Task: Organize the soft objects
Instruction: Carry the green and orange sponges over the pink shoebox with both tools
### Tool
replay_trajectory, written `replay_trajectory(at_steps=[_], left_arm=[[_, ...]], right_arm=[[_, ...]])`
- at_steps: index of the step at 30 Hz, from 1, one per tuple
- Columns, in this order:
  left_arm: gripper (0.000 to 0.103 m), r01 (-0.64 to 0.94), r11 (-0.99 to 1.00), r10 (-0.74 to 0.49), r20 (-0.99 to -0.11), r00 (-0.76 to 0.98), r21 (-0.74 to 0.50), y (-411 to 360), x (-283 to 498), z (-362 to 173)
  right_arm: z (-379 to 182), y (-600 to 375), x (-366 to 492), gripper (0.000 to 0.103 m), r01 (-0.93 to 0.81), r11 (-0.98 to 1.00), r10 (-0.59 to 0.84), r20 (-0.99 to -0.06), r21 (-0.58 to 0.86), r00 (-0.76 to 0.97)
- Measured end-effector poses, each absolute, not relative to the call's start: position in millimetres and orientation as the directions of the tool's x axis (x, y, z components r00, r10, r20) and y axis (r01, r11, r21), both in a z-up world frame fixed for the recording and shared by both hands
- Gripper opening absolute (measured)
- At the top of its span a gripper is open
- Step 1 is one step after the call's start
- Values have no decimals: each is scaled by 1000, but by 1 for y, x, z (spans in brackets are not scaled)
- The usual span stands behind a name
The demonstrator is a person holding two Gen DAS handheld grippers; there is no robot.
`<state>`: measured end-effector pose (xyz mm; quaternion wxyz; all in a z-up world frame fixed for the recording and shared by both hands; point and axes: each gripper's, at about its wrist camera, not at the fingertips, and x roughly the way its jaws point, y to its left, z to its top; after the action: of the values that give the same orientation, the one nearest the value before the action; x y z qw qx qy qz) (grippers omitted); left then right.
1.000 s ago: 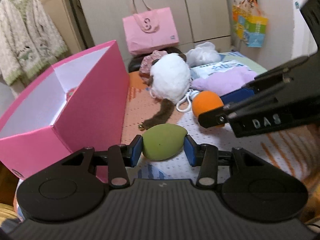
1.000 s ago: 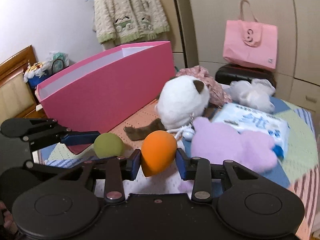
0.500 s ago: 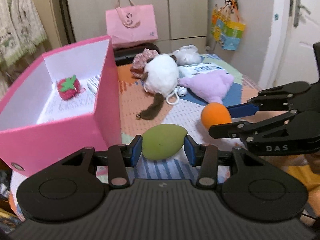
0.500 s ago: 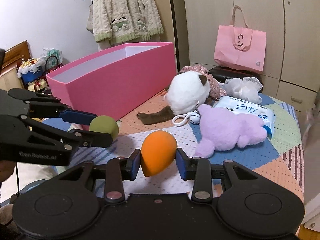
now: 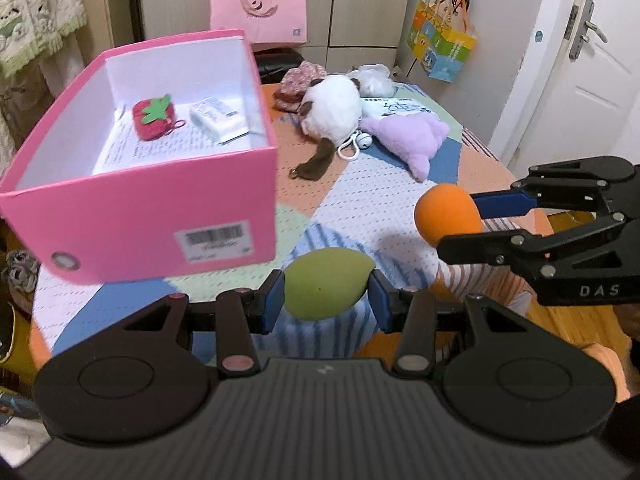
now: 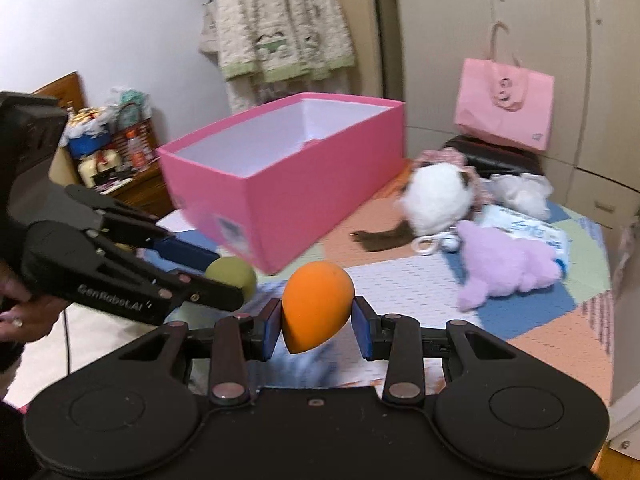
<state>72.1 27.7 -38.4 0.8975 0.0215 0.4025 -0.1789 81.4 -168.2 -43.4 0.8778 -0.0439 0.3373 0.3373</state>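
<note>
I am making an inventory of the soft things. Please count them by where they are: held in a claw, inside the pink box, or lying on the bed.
Held in a claw: 2, green sponge and orange sponge
Inside the pink box: 1, strawberry plush
On the bed: 3, white plush, purple plush, white puff
Total: 6

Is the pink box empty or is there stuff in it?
Not empty. The pink box has no lid, and inside lie a red strawberry toy and a white packet on printed paper.
</note>
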Motion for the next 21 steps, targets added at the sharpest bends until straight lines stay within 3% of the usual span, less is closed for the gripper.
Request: replay_trajectory(at_steps=[15,21], left_arm=[[44,367,926,-307,-745,592,-90,82,55,4],[44,361,930,-309,-693,651,-75,106,61,26]], right_arm=[[2,-116,81,43,-708,662,676,-603,245,424],[19,-97,91,43,-743,633,700,-570,218,429]])
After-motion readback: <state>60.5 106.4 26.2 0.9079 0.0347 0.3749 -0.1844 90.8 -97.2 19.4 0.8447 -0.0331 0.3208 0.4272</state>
